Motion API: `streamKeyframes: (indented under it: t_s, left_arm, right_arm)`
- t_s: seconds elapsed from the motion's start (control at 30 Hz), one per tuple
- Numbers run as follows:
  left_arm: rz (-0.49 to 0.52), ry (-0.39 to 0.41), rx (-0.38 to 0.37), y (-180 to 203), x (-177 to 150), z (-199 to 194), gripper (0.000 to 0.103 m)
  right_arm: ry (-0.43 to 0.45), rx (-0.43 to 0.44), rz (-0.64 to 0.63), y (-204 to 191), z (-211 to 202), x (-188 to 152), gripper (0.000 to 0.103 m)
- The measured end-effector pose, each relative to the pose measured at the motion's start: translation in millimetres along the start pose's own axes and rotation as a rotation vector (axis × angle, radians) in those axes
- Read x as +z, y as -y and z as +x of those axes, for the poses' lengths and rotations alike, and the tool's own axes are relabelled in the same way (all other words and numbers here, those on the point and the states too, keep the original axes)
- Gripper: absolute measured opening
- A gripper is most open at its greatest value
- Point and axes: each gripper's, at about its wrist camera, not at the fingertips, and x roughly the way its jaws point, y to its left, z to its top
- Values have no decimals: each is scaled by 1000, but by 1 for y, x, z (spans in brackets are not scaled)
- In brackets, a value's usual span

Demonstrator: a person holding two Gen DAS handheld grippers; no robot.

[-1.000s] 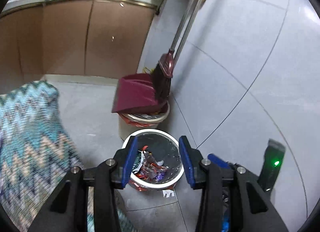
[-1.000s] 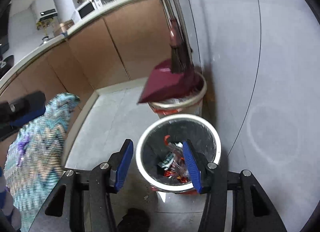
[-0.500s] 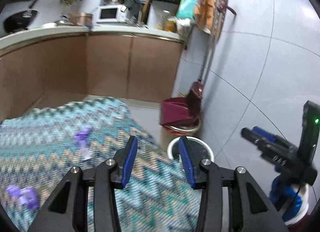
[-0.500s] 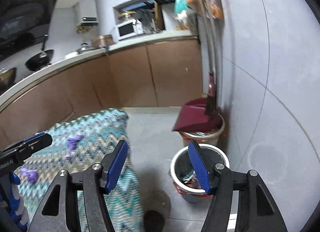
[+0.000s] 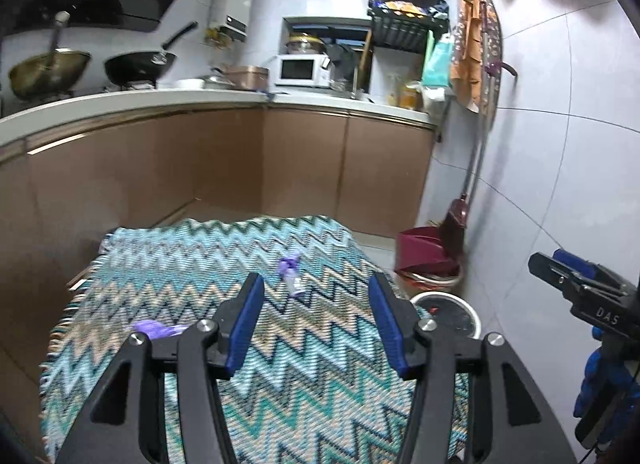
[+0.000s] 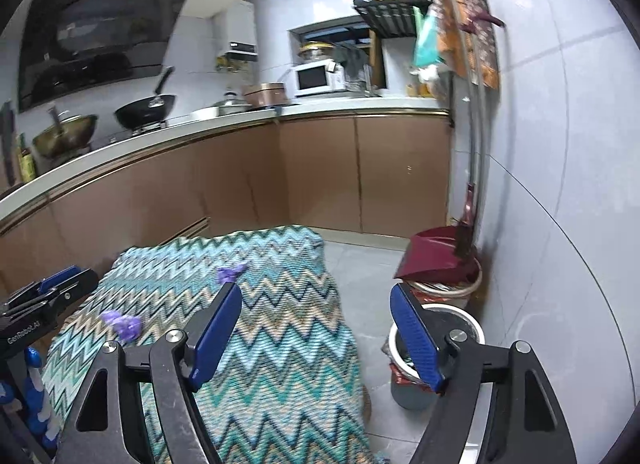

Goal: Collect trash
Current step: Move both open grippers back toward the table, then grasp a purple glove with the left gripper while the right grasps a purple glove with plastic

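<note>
Both grippers have swung up and away from the bin since a second ago, and now they look out across a zigzag-patterned cloth (image 5: pixel 208 264).

At far left, a crumpled purple wrapper (image 5: pixel 158 330) lies on the cloth just beside the left gripper (image 5: pixel 316 324), whose blue-padded jaws stand wide apart with nothing between them. Ahead of it, nearer the cloth's middle, sits a second purple wrapper (image 5: pixel 291 270) with a clear tail.

Moving right, the right gripper (image 6: pixel 316 338) hangs over the cloth's edge, jaws spread wide and empty. The white-rimmed trash bin (image 6: pixel 460 312) stands on the floor just beside the cloth, red wrappers showing inside. Behind it, a second bin (image 6: pixel 448 290) carries a maroon dustpan (image 6: pixel 434 258) on top, with a broom (image 6: pixel 470 219) leaning against the tiled wall.
</note>
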Motion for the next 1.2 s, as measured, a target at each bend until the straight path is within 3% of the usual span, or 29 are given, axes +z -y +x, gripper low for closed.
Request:
streamKeyframes:
  t_s: [0.1,0.37,0.8,0.93,1.2]
  left_arm:
    - [8,28,40,-4,-6,-19,52]
    - [12,73,109,-14,-19,-55,53]
    - [8,141,137,-15,-24,-95,56]
    - [22,165,153,-11,-24,-104,65]
    - [19,187,172,-17,-19,-108,67]
  right_arm:
    - [6,26,-20,-14,-6,-2,79]
    - [45,48,-65,-41,-28,-7,102]
    - [115,58,-98,-61,-65,-10,103]
    - [144,63,-92,-63,-74,-8,103]
    - [157,91,-94,-68,-74,-4,103]
